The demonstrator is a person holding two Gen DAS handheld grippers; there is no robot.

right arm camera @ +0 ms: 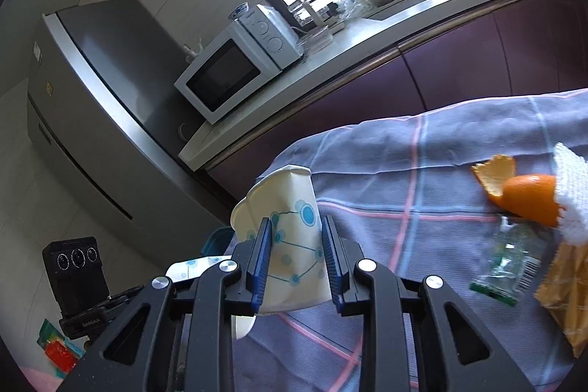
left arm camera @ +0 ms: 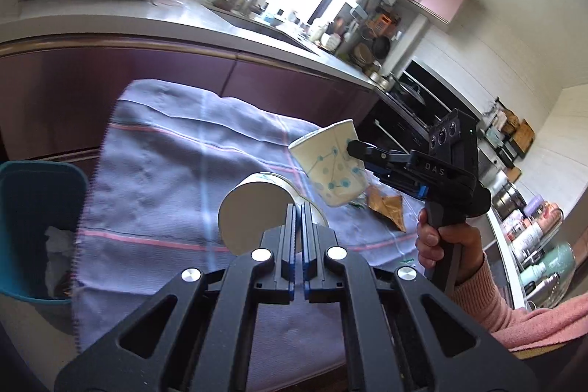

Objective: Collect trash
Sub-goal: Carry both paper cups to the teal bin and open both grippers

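Left wrist view. The left hand-held gripper (left arm camera: pixel 298 208) is closed on the wall of a white paper cup (left arm camera: pixel 253 215), its pads pinched together over the rim. The right hand-held gripper (left arm camera: pixel 349 149), carried by a hand (left arm camera: pixel 446 241) in a pink sleeve, grips a second, dotted paper cup (left arm camera: pixel 332 164) in the air above the cloth (left arm camera: pixel 165 153). A teal bin (left arm camera: pixel 33 208) stands at the cloth's left edge with crumpled white paper already inside. A brown scrap (left arm camera: pixel 387 208) lies on the cloth.

Right wrist view. The right hand-held gripper (right arm camera: pixel 296 256) clamps the dotted cup (right arm camera: pixel 290 234), dented between the pads. Left on the cloth (right arm camera: pixel 422 171): orange peel (right arm camera: pixel 525 197), a clear wrapper (right arm camera: pixel 507 263), a brown wrapper (right arm camera: pixel 566 285) and a white knitted piece (right arm camera: pixel 573 193). Judged from this, collection is partly done: both cups lifted but not binned, several scraps waiting.

Setting. A checked grey-blue cloth covers the counter; behind it are purple cabinets, a microwave (right arm camera: pixel 235 72), a fridge (right arm camera: pixel 95 105) and a bright window.
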